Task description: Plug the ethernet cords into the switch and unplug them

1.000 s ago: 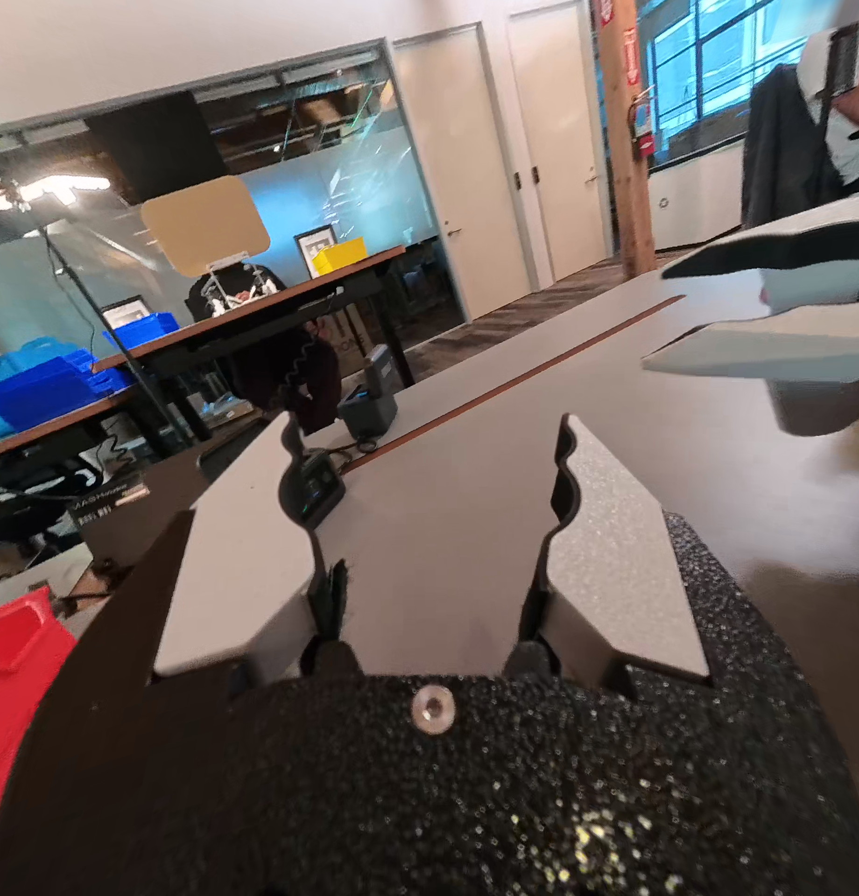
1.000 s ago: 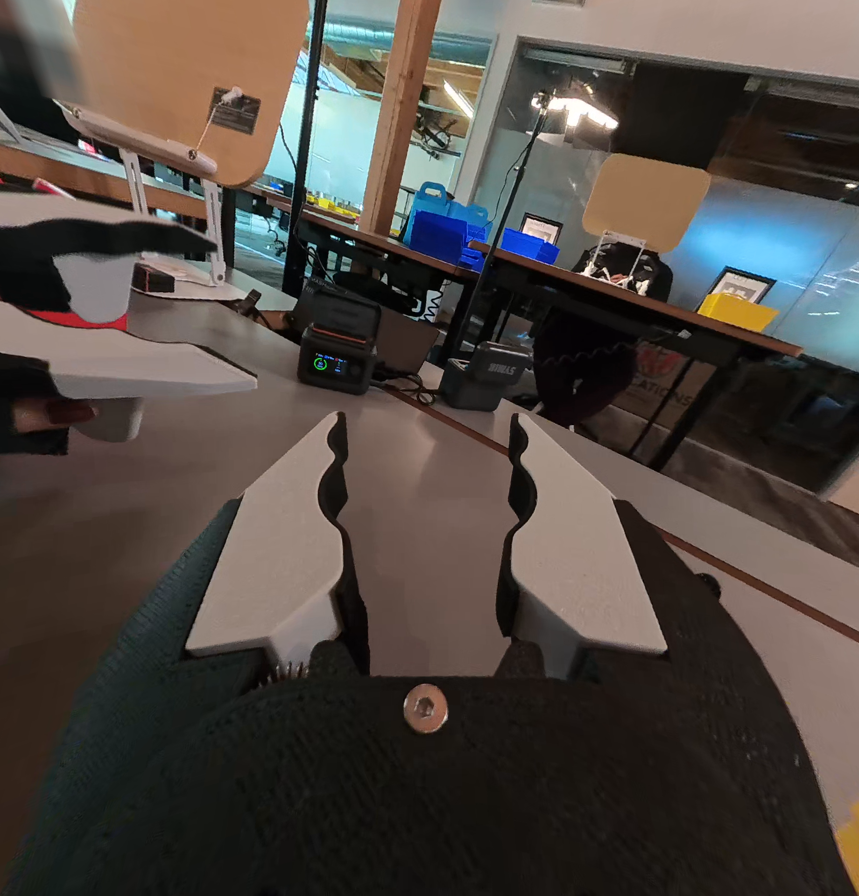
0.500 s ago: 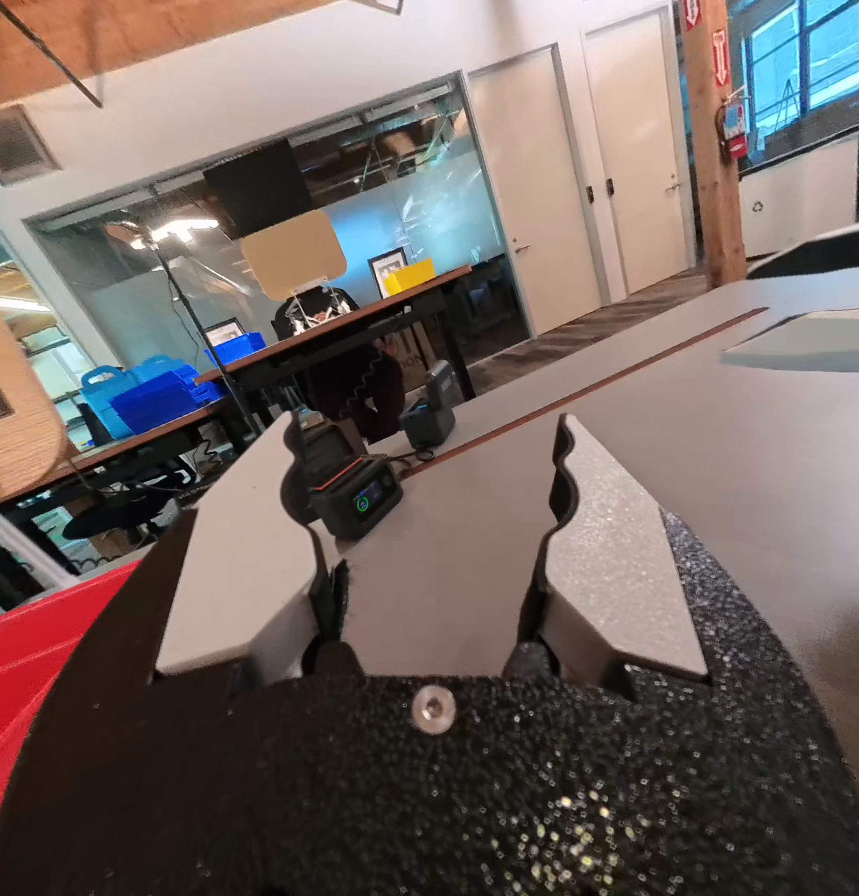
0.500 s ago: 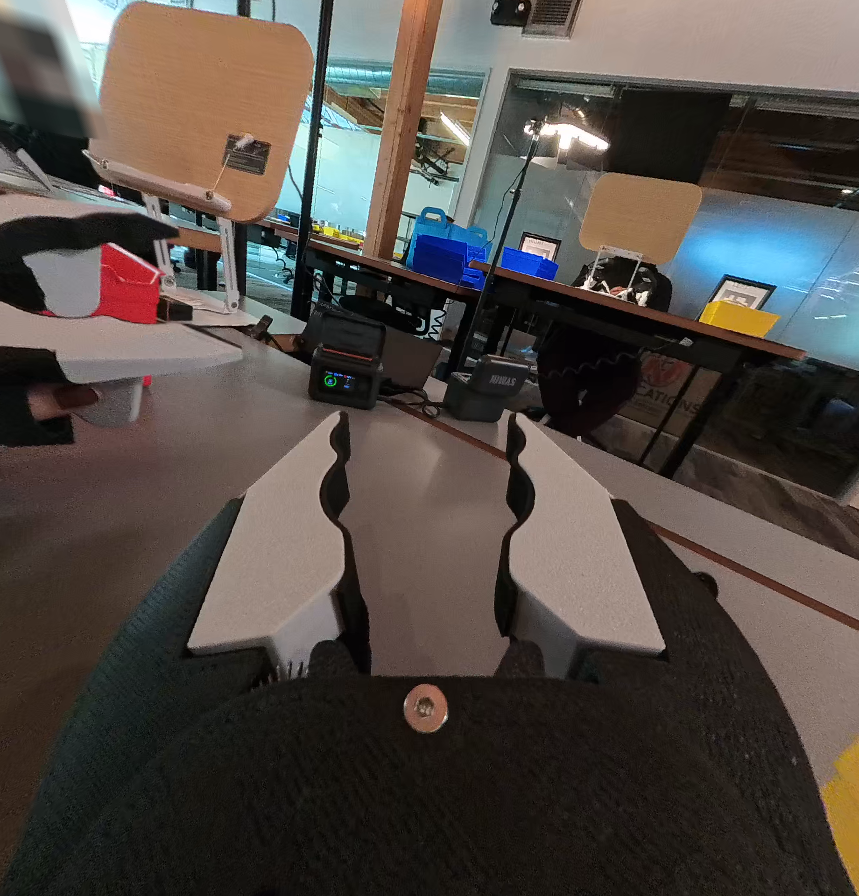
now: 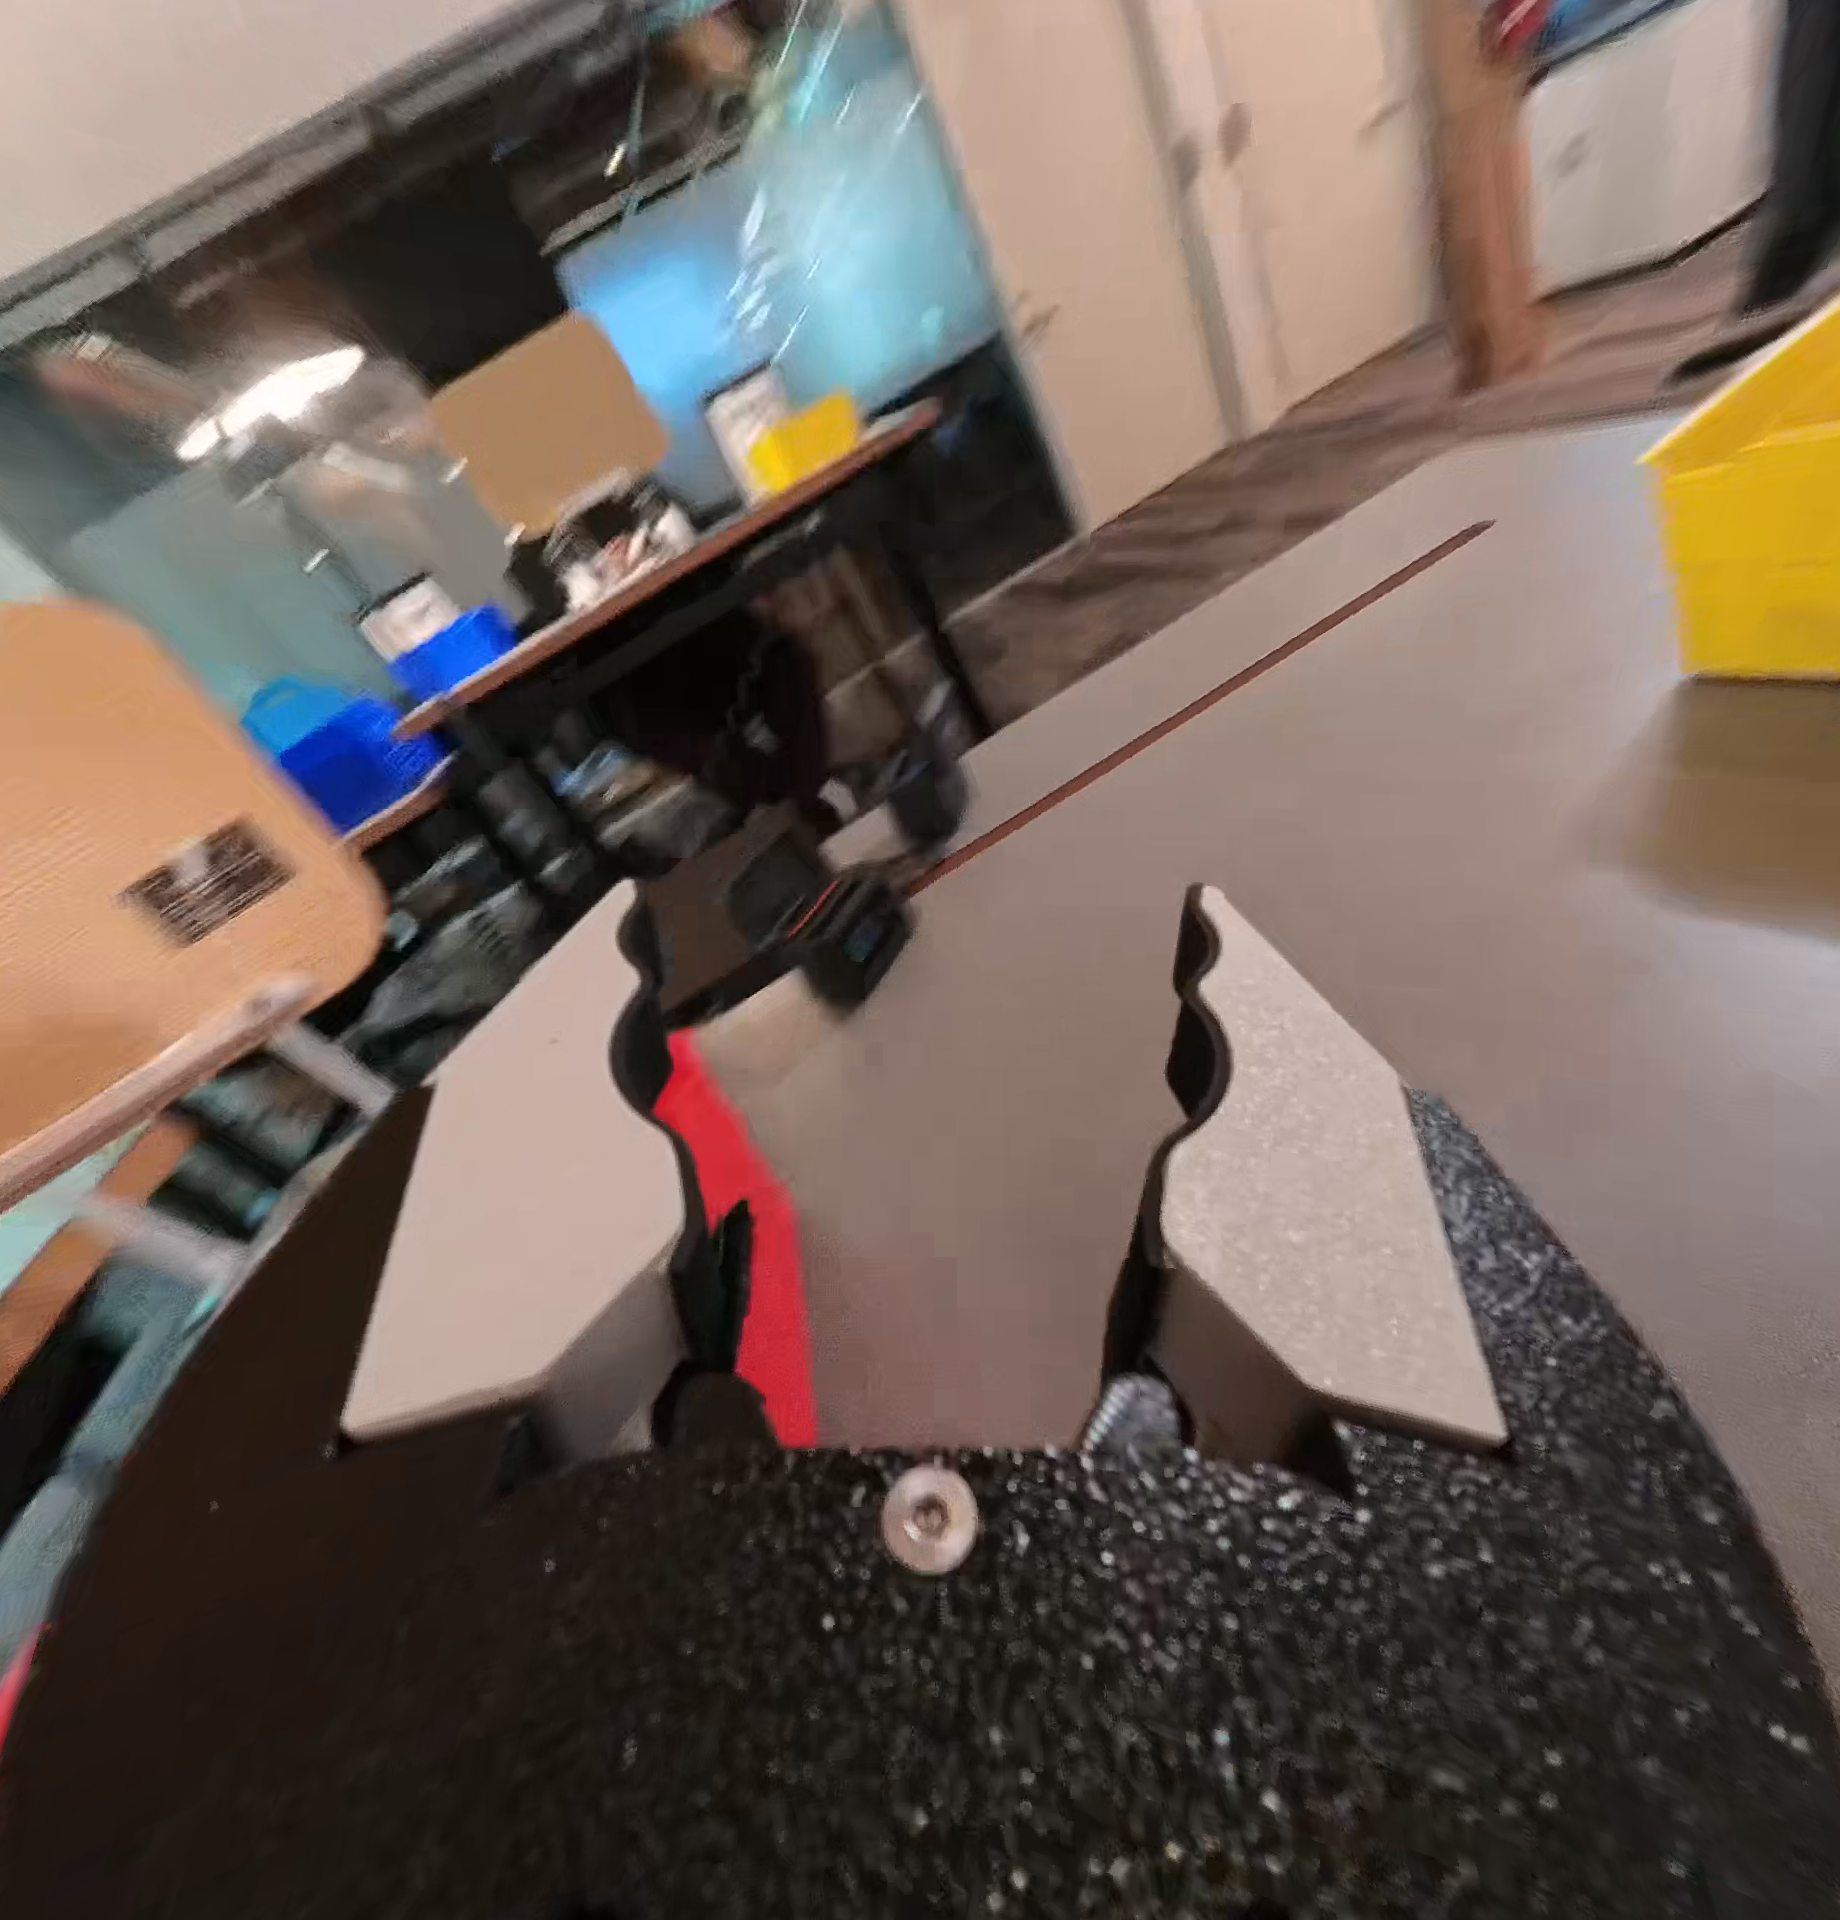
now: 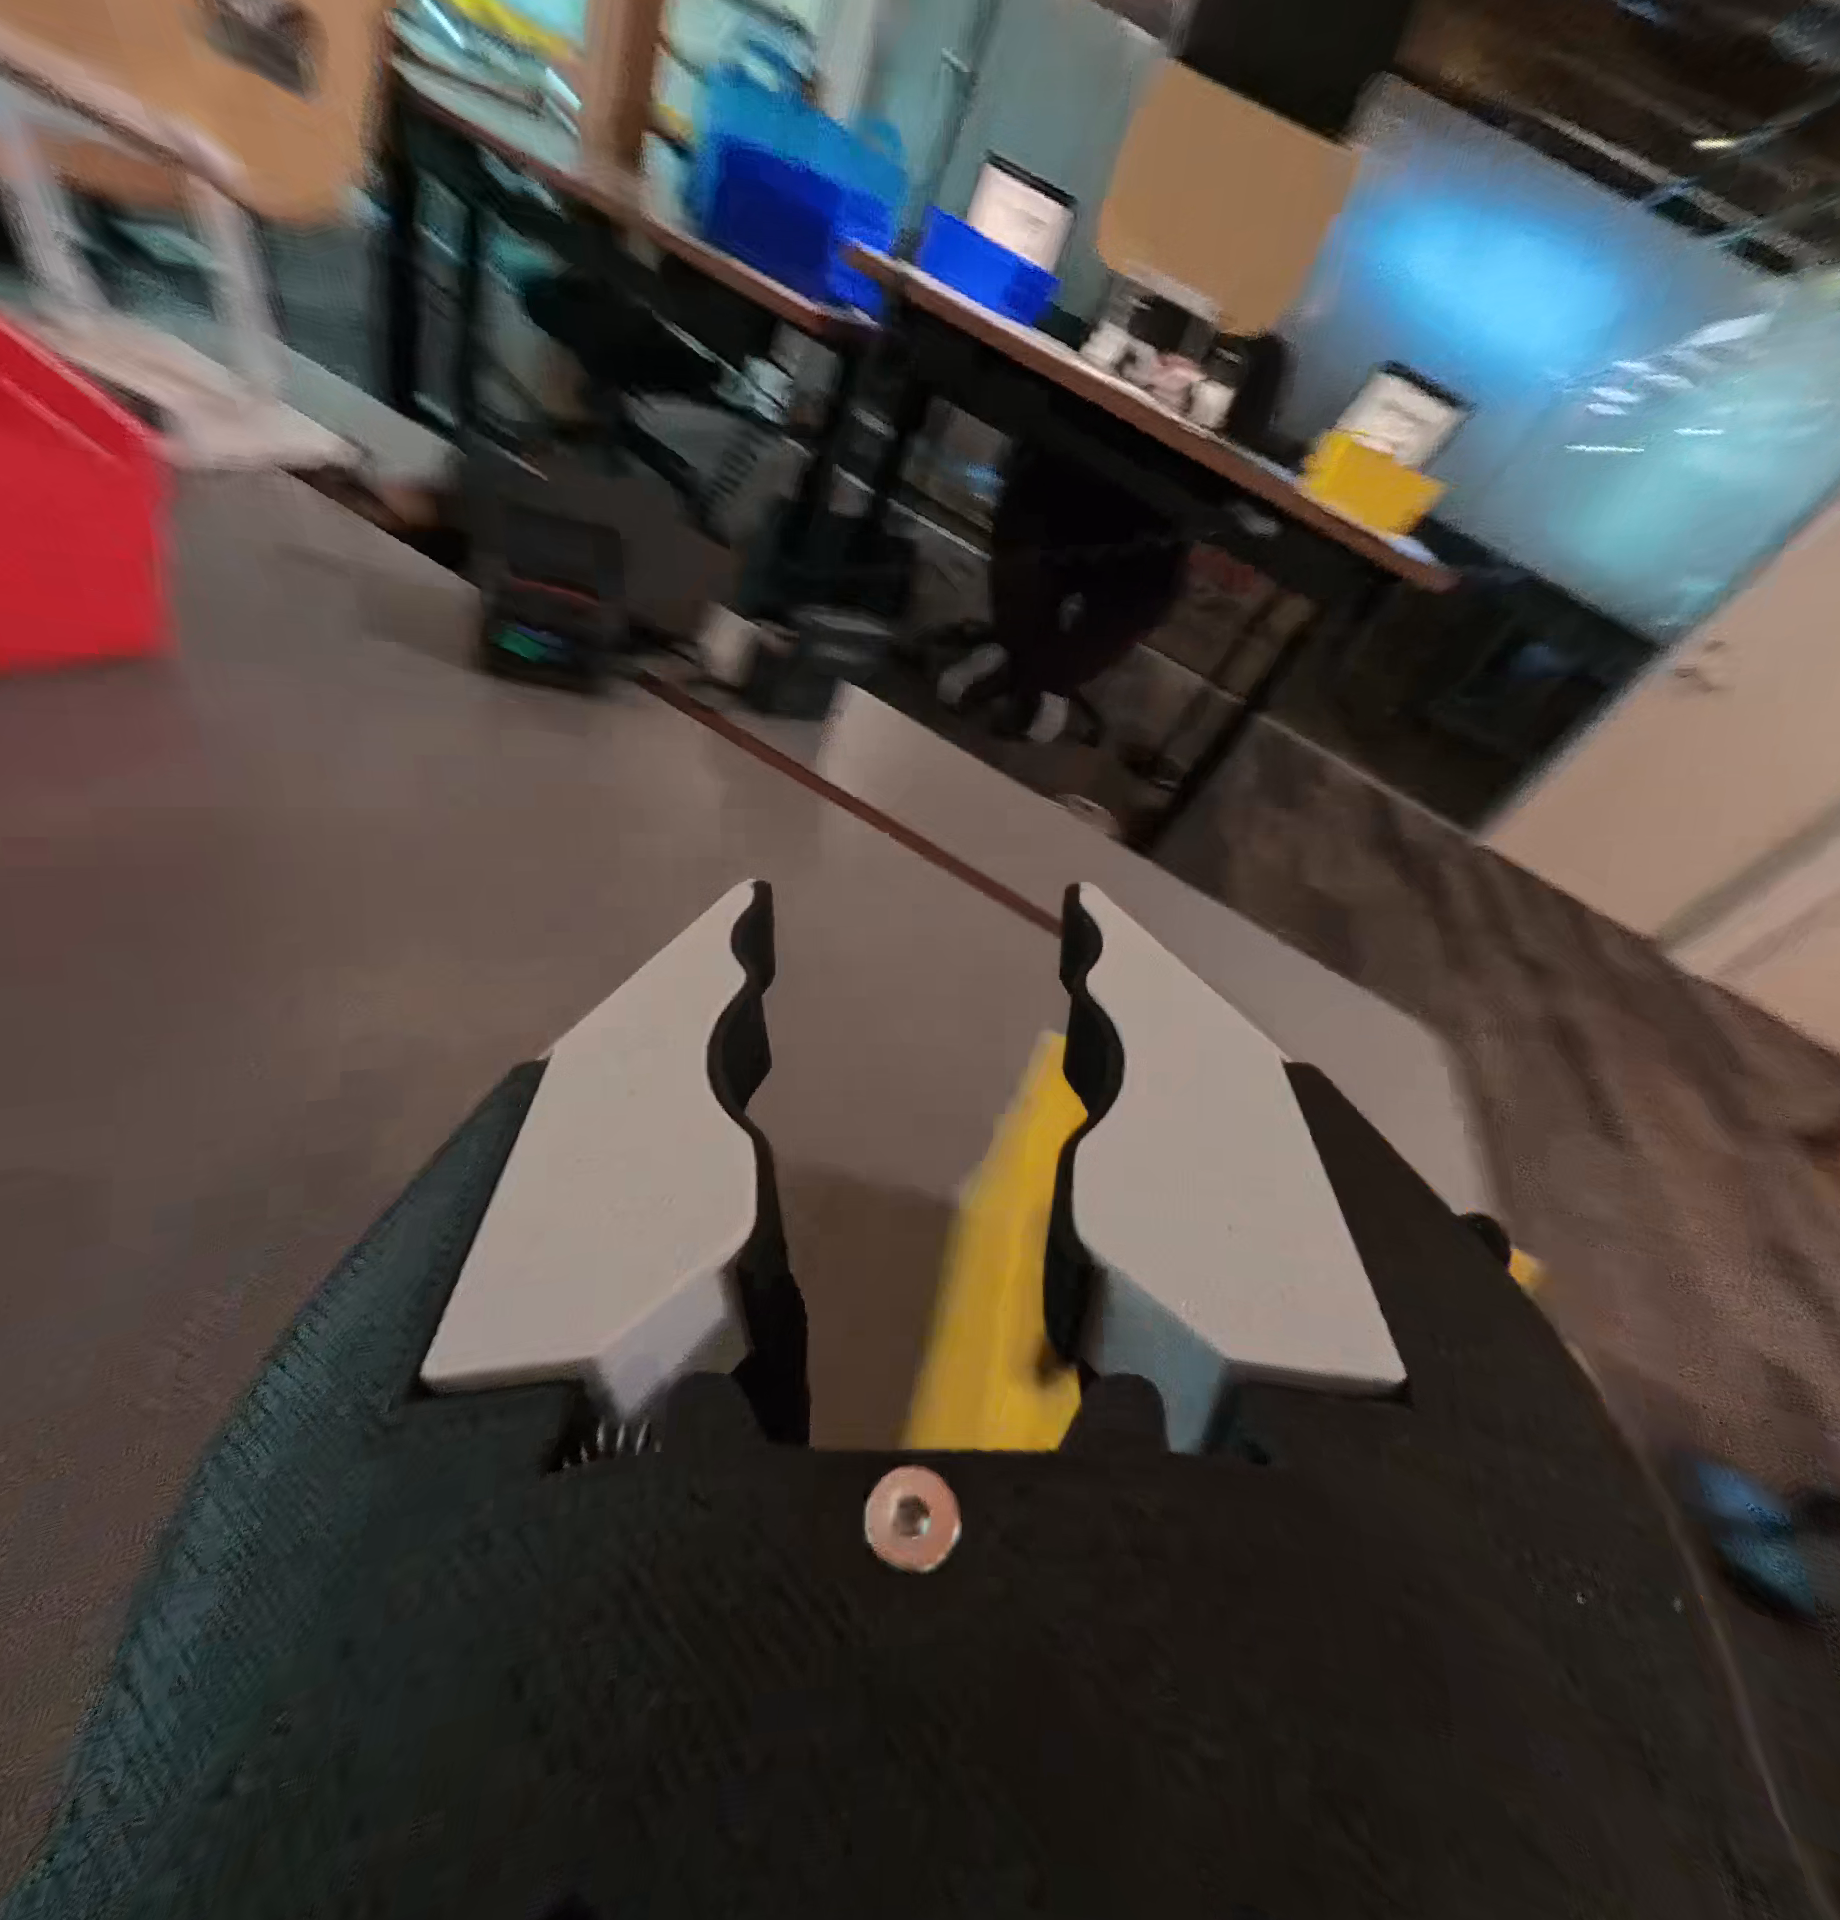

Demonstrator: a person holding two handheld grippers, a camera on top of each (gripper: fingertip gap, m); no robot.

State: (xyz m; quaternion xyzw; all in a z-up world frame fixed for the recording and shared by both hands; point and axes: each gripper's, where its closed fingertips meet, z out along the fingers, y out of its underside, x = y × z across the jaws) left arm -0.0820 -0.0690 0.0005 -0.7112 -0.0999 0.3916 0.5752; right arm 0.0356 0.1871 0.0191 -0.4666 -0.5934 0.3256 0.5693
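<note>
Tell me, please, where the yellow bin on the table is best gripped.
Take the yellow bin by its thin upper rim, probably from above, fingers straddling one wall: its open top leaves the rim free, and the body looks too wide to span.

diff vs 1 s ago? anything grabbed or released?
Both views swung apart and are now motion-blurred. The left tool no longer sees the other tool; a yellow bin has come in at its right and a red bin shows under its fingers. The right tool now has a yellow bin beneath it, with the red bin far left. Nothing taken or released. Unchanged: both tools open and empty.
</note>
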